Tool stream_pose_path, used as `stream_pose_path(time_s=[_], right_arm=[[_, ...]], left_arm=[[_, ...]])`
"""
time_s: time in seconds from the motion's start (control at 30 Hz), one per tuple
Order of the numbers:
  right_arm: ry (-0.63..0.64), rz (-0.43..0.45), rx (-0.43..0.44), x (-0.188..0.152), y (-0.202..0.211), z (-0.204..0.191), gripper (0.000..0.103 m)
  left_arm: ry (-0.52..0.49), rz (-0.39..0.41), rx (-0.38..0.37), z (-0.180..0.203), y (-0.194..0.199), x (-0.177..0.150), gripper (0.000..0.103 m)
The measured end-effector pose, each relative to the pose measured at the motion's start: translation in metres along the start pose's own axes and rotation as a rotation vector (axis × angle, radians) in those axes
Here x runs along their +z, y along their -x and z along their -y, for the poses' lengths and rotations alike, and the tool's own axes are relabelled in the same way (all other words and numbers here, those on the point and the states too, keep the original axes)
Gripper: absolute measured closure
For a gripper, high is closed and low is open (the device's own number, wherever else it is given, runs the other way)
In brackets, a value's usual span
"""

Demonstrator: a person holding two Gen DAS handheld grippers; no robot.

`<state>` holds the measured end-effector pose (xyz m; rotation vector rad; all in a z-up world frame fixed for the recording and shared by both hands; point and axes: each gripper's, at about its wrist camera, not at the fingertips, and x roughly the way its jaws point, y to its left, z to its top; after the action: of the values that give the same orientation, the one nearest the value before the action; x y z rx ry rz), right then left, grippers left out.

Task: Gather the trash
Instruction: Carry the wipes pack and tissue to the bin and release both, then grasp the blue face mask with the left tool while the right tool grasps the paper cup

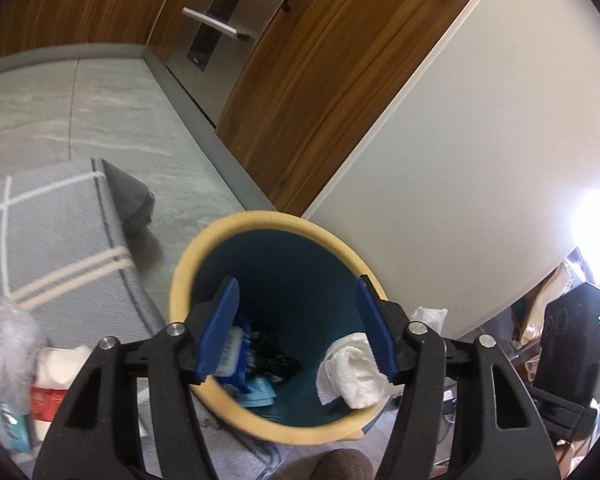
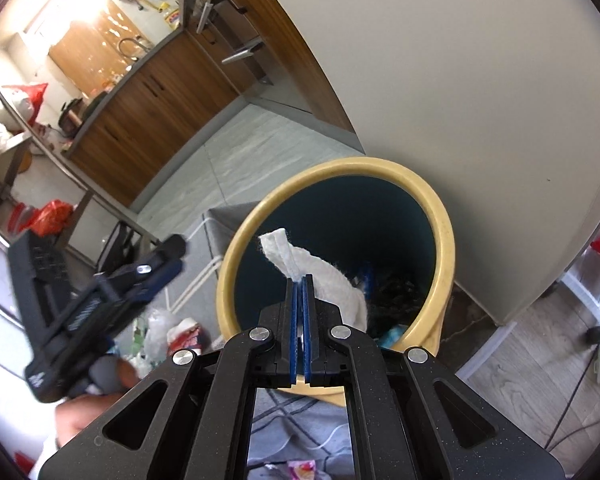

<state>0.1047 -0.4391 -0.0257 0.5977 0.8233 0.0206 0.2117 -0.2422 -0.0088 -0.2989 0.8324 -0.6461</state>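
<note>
My right gripper (image 2: pixel 300 280) is pinching a crumpled white paper towel (image 2: pixel 320 276) above the yellow-rimmed teal bin (image 2: pixel 446 240), hiding its contents, while my left gripper (image 1: pixel 296 292) is gaping empty.

Item count, bin area

One trash bin (image 1: pixel 182 280) with a yellow rim. Two grippers: left gripper (image 1: pixel 296 328), right gripper (image 2: pixel 300 284); each has two blue fingers (image 1: pixel 220 328). One white tissue (image 2: pixel 300 258) over the bin mouth, one more white tissue (image 1: pixel 430 316) outside the rim. One grey rug (image 1: pixel 52 232). On the floor beside the bin, a pile of wrappers (image 1: pixel 16 360), number not determinable. Bin contents too jumbled to count.
</note>
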Motion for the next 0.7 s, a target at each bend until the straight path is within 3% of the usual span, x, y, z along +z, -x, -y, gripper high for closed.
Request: stream_pose_path(time_s=[0.1, 0.17, 0.2, 0.7], right_arm=[[0.014, 0.000, -0.027, 0.000, -0.001, -0.006, 0.087], [0.027, 0.010, -0.050, -0.001, -0.001, -0.009, 0.064], [0.039, 0.021, -0.062, -0.001, -0.001, -0.011, 0.060], [0.112, -0.014, -0.007, -0.007, -0.016, -0.040, 0.049]], left_arm=[[-0.024, 0.027, 0.028, -0.002, 0.019, 0.005, 0.037], [-0.030, 0.041, 0.043, -0.005, 0.031, 0.006, 0.032], [-0.032, 0.049, 0.057, -0.008, 0.038, 0.007, 0.031], [0.056, 0.109, 0.247, -0.090, 0.116, 0.009, 0.024]])
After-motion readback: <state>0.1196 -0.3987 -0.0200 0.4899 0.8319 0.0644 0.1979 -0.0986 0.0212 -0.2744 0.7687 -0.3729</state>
